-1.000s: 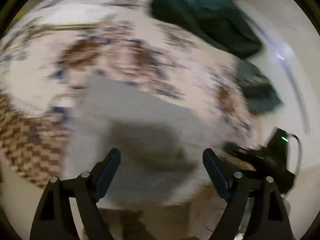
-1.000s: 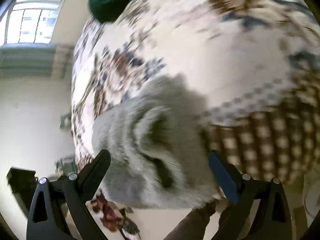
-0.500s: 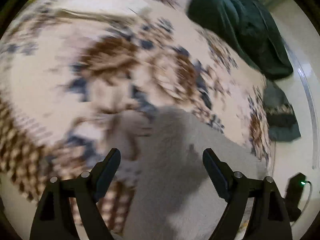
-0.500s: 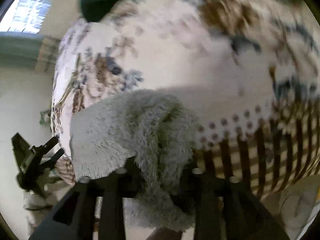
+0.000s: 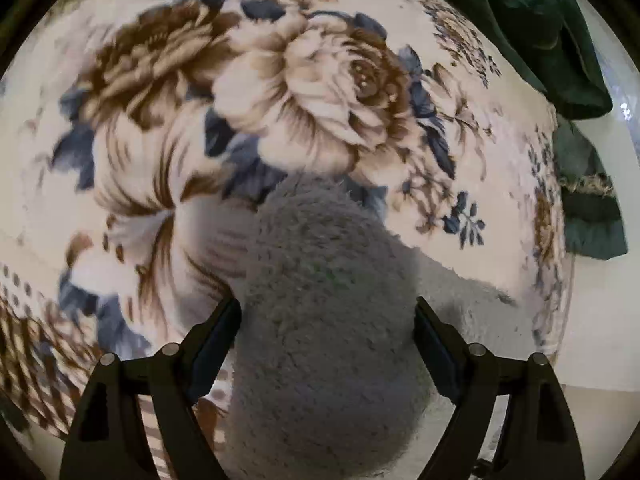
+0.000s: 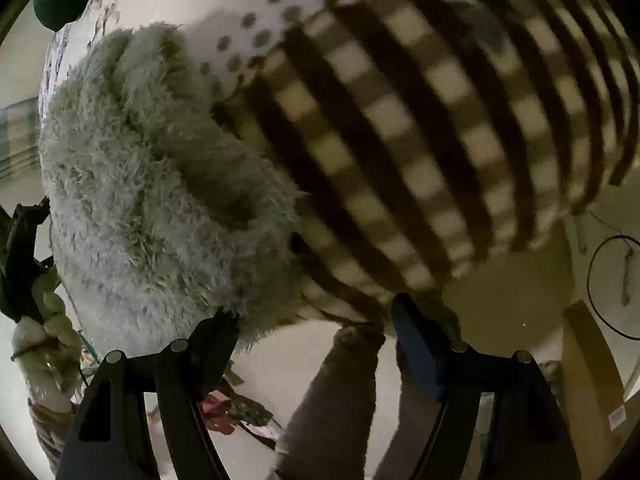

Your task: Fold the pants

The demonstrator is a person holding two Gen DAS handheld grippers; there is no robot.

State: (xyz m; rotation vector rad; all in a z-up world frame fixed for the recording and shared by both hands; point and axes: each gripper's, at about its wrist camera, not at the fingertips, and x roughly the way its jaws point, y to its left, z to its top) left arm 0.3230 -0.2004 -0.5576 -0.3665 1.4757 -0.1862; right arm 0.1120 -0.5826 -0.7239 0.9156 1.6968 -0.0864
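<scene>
Left wrist: left tool tilted steeply down, wide astride grey pants | right tool opening, unloaded

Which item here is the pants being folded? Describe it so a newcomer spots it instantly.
Find the floral blanket with brown roses covering the bed. On its near edge lies a fluffy grey fleece bundle, the pants. Unlike the smooth dark green garments at the far corner, it is pale and shaggy.

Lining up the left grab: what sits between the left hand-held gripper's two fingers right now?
In the left wrist view, the grey fleece pants fill the gap of the left hand-held gripper; its fingers flank the fabric, unclosed.
</scene>
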